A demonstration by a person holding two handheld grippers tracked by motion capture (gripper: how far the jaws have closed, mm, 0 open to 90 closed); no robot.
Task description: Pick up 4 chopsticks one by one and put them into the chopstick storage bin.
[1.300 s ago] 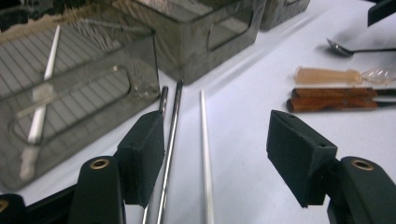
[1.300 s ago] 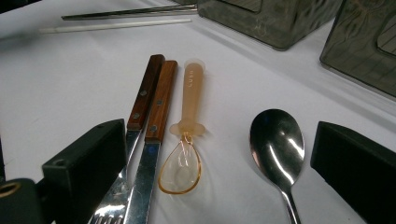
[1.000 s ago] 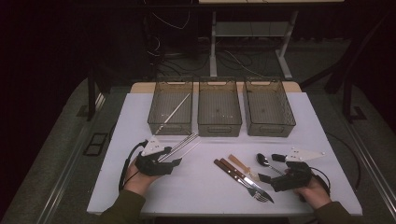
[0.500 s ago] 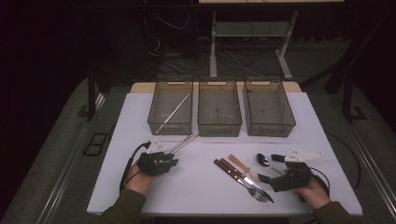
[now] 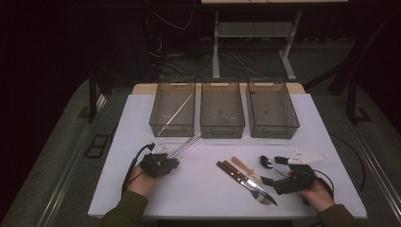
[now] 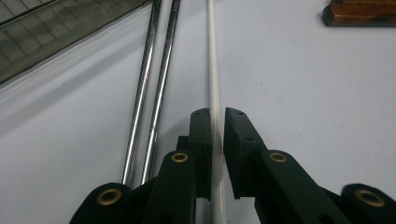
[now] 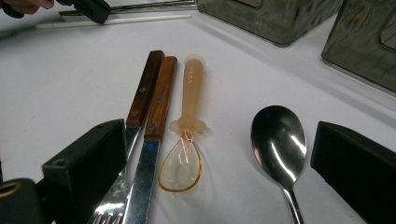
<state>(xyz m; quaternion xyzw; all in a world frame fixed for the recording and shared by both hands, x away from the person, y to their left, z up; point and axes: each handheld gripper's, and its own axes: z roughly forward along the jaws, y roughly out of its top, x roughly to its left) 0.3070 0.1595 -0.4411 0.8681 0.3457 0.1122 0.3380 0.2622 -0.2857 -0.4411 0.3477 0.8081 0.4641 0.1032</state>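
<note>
My left gripper (image 5: 176, 159) lies low on the white table (image 5: 208, 198) at the front left. Its jaws have just been closing and now pinch a thin white chopstick (image 6: 212, 70) near its end. That white chopstick (image 5: 191, 152) points toward the bins. Two metal chopsticks (image 6: 154, 70) lie just left of it, also visible as metal chopsticks (image 5: 186, 144). At the front right my right gripper (image 5: 273, 170) rests open, its jaws wide apart in the right gripper (image 7: 217, 135) view. Ahead of it lie a metal spoon (image 7: 278, 140), a translucent orange spoon (image 7: 184, 154) and two wooden-handled utensils (image 7: 152, 88).
Three smoky translucent bins (image 5: 222, 124) stand in a row at the back of the table. The left bin (image 5: 158, 124) holds one long thin stick (image 5: 176, 113). Bare table lies between the two hands. The floor behind is dark, with cables and table legs.
The left gripper's jaws have come together on the white chopstick, and the hand has shifted slightly. The right hand has stayed where it was.
</note>
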